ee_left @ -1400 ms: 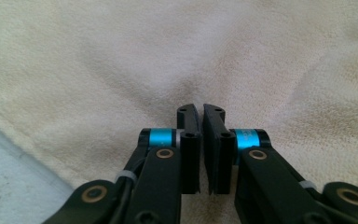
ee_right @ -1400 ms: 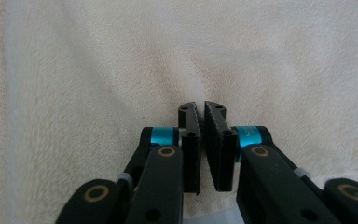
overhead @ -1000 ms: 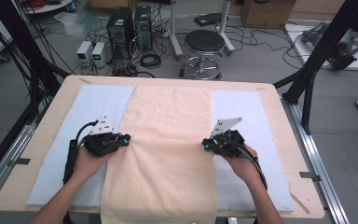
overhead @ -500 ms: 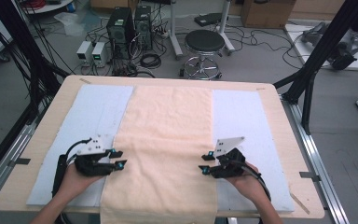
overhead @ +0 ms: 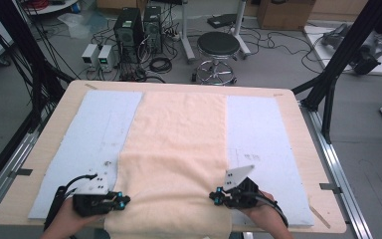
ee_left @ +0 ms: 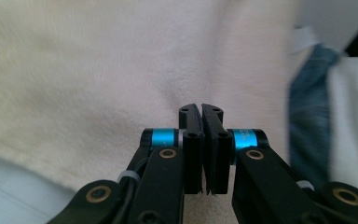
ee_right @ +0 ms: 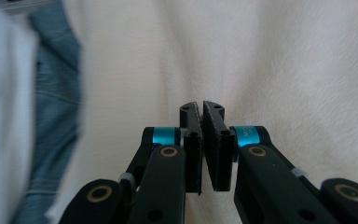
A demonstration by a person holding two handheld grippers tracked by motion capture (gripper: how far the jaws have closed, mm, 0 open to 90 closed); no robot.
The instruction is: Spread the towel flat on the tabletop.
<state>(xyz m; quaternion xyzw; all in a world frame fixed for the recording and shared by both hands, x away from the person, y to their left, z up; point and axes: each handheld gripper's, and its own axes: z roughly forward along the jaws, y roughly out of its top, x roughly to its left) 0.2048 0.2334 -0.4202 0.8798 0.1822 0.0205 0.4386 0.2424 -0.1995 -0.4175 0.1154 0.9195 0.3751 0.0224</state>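
- Cream fluffy terry towel (overhead: 176, 159): long rectangle, soft napped pile, laid flat down the middle of the table, running from the far edge to the near edge. Mild ripples near the near end, no sharp folds visible.
- Pale blue felt-like mat (overhead: 99, 144): thin, flat, matte; lies under the towel and shows as a strip on each side of it.
- Light wooden table top (overhead: 306, 129): smooth, rounded corners, metal rail along each side.
- Left gripper (overhead: 121, 200): black hard plastic with blue rings and a grey three-cornered plate, at the towel's near left edge. In the left gripper view (ee_left: 200, 109) the jaws are pressed together, having just been closing; cannot tell whether any cloth is caught between them.
- Right gripper (overhead: 215, 196): same build, at the towel's near right edge. In the right gripper view (ee_right: 200, 107) the ridged pads meet, just closed; a pinch of cloth can't be made out.
- Both gripper views: towel pile close up, fuzzy, off-white.
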